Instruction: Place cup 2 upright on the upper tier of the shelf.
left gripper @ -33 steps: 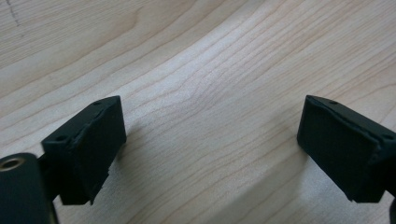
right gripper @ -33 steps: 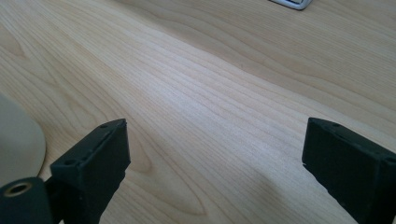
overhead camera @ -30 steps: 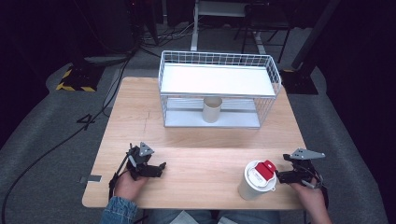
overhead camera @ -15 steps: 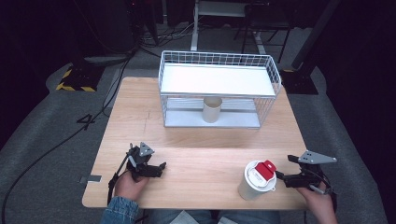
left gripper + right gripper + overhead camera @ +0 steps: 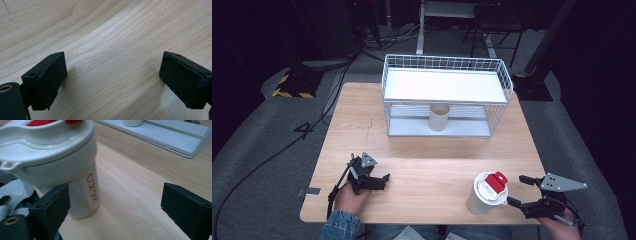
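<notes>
While the left gripper point(image 5: 384, 181) rests open-jawed on the table point(image 5: 432, 155), the right gripper point(image 5: 515, 190) gapes beside the tumbler point(image 5: 484, 195)

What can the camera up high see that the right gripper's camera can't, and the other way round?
The high view takes in the whole wire rack, the left gripper and the person's hands. The right gripper view gets close enough to show red letters on the side of the white cup. Both show that cup with its red-topped lid, the wooden table and the right gripper, jaws open.
</notes>
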Demonstrator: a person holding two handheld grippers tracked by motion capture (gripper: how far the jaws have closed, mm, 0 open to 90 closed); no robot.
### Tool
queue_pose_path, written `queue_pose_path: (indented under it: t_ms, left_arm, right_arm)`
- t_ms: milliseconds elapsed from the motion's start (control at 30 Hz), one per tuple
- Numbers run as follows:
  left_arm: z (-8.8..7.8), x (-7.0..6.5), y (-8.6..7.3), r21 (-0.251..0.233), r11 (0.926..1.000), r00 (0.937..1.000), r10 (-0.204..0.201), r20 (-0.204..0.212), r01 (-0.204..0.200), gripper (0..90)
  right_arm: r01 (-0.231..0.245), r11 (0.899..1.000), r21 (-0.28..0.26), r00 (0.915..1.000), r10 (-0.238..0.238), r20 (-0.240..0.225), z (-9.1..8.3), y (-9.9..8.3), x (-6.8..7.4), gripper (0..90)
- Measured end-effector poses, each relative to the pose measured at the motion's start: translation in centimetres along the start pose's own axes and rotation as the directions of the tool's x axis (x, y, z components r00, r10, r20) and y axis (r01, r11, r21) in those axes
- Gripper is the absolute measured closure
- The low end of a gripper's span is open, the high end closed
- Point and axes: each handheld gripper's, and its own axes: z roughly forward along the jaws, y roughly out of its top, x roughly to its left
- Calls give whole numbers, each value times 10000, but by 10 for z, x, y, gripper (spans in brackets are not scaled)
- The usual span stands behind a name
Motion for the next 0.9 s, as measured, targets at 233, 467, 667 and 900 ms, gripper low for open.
queue_pose_path:
  t_ms: [233,467,667,900]
  left_arm:
    - [0,0,0,1,10000,10000,0,1,0,83]
    - [0,0,0,-11,10000,10000,3,15,-3,83]
    - [0,0,0,-14,10000,10000,4,23,-4,83]
    - [0,0,0,-8,10000,10000,28,22,-27,83]
  right_arm:
    - [288,9996,-10,9980,-288,-571,2,0,14,91]
    - [412,9991,-30,9887,-412,-1439,14,-2,25,90]
    - [600,9982,-34,9858,-598,-1570,25,-1,33,74]
    - [568,9984,-64,9883,-571,-1413,39,-2,38,66]
